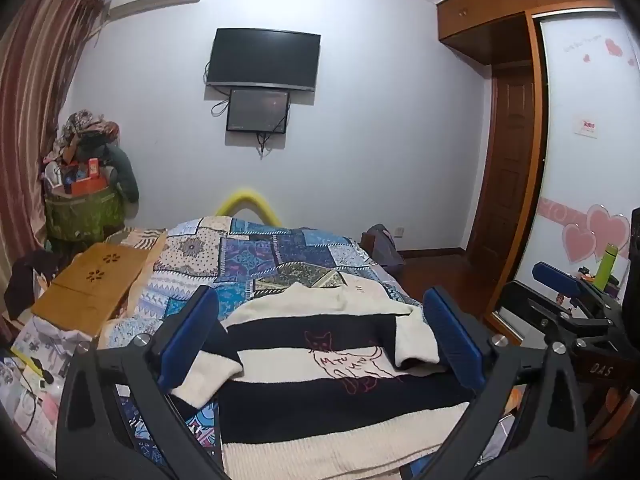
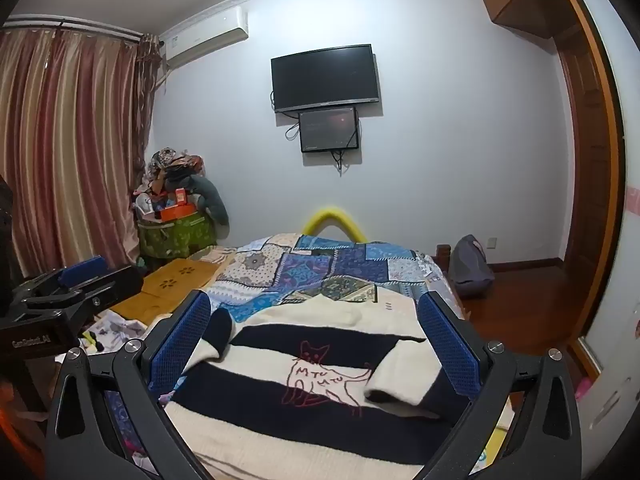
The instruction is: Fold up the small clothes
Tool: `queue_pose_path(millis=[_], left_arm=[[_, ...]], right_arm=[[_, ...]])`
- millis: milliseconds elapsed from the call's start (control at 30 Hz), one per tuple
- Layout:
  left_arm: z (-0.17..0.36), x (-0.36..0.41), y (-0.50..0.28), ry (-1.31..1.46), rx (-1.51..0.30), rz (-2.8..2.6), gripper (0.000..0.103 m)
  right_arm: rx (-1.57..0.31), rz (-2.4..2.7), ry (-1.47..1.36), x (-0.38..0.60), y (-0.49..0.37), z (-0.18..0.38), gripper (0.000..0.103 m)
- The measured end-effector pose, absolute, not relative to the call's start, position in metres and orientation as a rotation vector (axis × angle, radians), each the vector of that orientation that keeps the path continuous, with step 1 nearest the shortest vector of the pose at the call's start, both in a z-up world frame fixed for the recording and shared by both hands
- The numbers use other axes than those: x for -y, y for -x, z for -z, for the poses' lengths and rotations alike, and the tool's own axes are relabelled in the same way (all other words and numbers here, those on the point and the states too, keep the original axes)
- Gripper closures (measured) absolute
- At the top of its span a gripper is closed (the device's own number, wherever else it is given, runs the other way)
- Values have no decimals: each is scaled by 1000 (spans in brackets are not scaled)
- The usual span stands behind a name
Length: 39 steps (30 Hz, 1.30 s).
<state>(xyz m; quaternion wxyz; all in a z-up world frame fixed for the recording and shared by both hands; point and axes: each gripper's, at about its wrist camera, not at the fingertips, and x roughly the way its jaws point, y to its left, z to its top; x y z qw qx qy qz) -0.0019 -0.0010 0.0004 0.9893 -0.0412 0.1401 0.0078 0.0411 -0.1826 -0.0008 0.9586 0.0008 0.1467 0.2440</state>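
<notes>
A black and cream striped sweater (image 1: 320, 364) with a red outline of a cat on its front lies flat on the patchwork bedspread (image 1: 256, 256), both sleeves folded in across the body. The left gripper (image 1: 320, 340) hangs over the near part of the sweater with its blue-padded fingers (image 1: 188, 336) spread wide to either side and nothing between them. The right gripper (image 2: 316, 344) is spread wide over the same sweater, empty too, and a dark television (image 2: 325, 77) hangs on the far wall.
</notes>
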Motion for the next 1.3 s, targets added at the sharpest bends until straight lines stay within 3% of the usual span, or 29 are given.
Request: queue_pose_path(millis=[1300], left_arm=[[10, -10, -10, 100, -322, -5, 0]], right_arm=[[-321, -483, -6, 179, -50, 7, 0]])
